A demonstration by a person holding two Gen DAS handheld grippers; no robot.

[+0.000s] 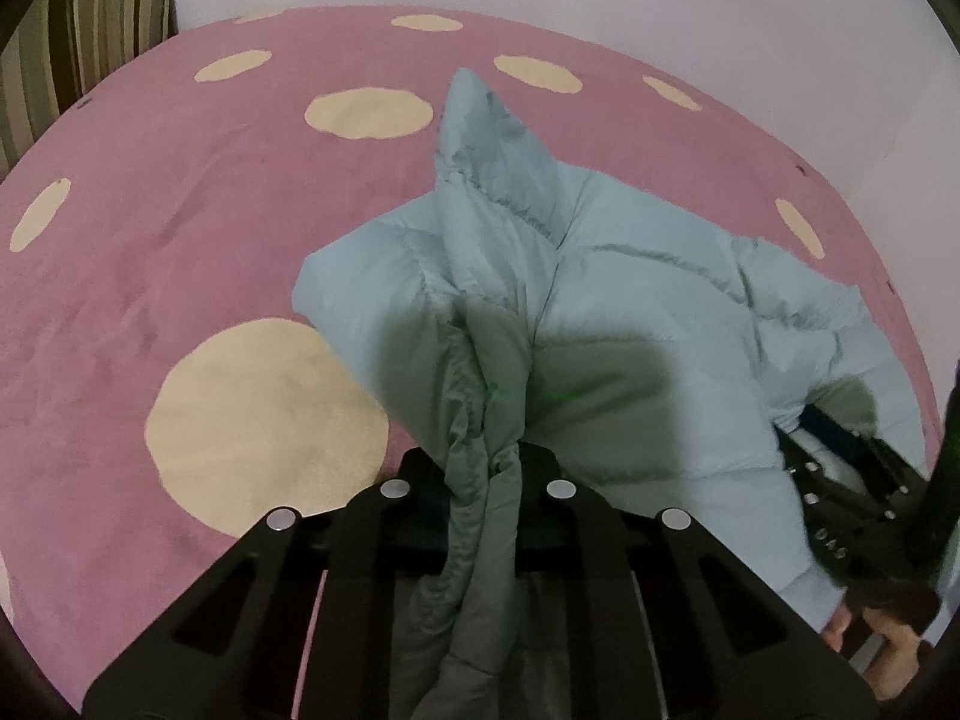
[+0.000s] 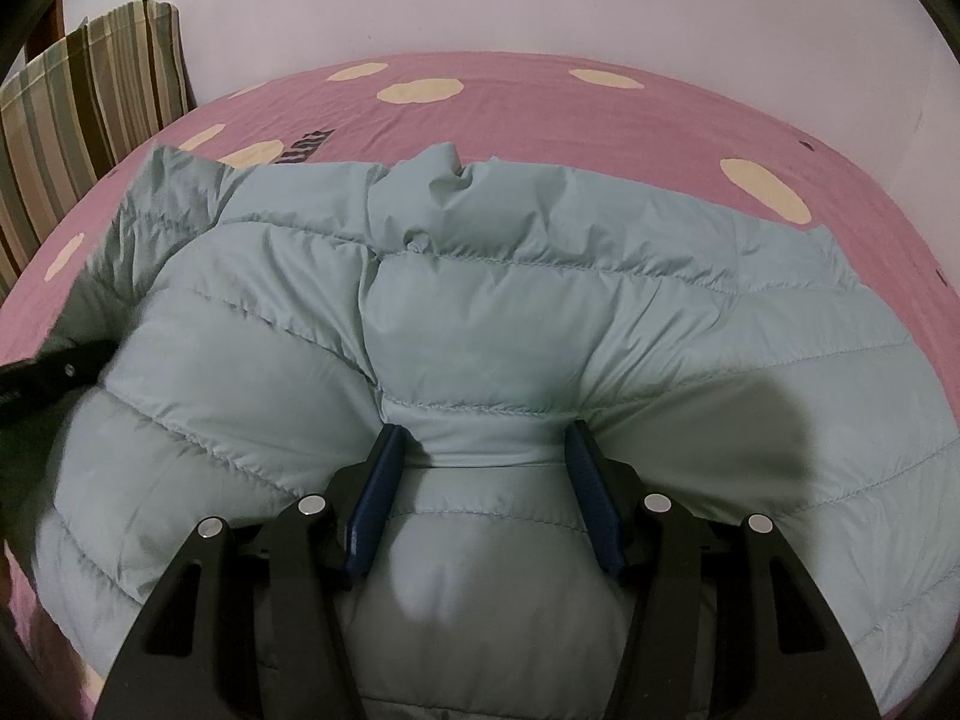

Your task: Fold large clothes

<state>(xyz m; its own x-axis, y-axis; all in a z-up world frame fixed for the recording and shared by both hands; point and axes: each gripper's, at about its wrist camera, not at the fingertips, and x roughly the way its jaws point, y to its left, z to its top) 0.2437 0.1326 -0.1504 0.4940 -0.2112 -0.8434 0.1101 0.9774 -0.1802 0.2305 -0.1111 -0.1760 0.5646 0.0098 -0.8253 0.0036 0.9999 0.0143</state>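
Observation:
A light blue quilted puffer jacket [image 1: 630, 300] lies rumpled on the pink bed. In the left wrist view my left gripper [image 1: 480, 462] is shut on a bunched fold of the jacket's edge, which hangs down between the black jaws. The right wrist view shows the jacket [image 2: 480, 300] spread wide across the bed. There my right gripper [image 2: 486, 450] holds a thick puffed section, its blue pads [image 2: 378, 498] pressing in from both sides so the fabric bulges between them. The right gripper [image 1: 840, 480] also shows at the jacket's right edge, with a hand [image 1: 870, 630] behind it.
The bedsheet [image 1: 150, 240] is pink with cream dots and runs far to the left of the jacket. A striped pillow [image 2: 90, 108] leans at the bed's far left corner. A pale wall [image 2: 540, 0] stands behind the bed.

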